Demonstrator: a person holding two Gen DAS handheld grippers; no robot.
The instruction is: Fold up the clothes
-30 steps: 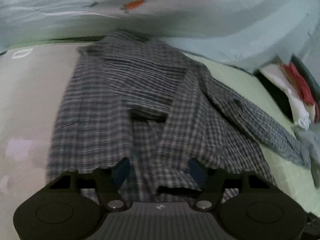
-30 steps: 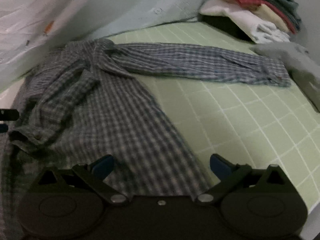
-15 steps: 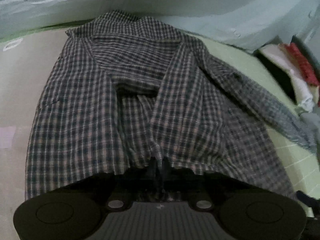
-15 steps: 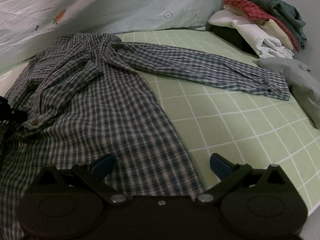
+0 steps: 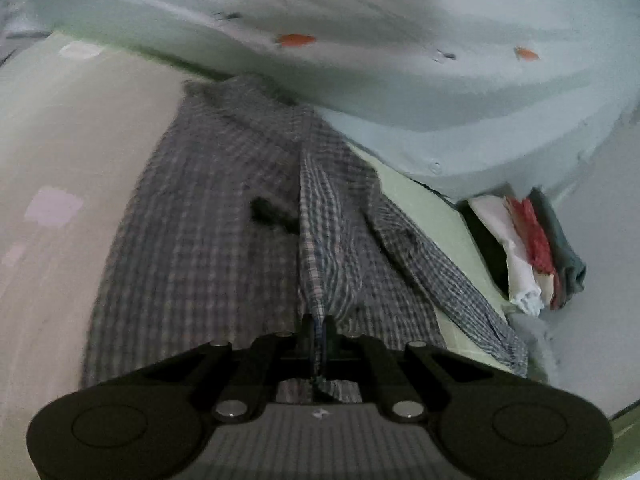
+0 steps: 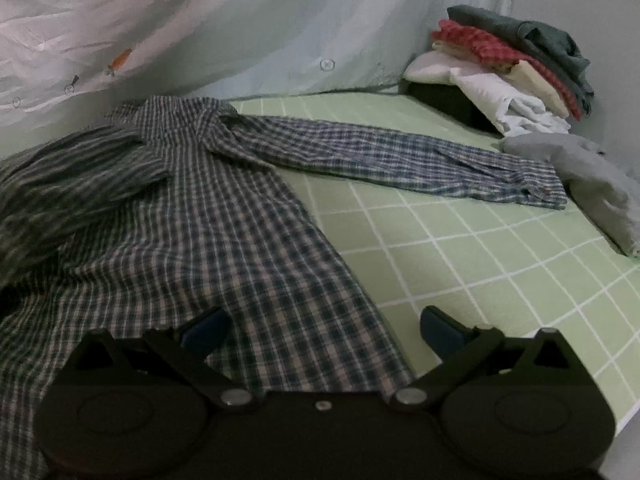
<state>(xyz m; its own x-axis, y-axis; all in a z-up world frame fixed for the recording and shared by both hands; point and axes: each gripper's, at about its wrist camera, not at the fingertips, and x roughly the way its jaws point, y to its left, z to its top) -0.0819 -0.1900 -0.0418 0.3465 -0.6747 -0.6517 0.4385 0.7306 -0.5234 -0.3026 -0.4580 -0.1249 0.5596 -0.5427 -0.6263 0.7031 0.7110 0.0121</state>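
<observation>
Left tongs (image 5: pixel 319 332) pinch the plaid shirt (image 6: pixel 248 240) at its hem edge; right tongs (image 6: pixel 320 330) hang spread over it. Bare green checked sheet (image 6: pixel 480 264) beside.

No readable txt, labels or nos. anywhere.
</observation>
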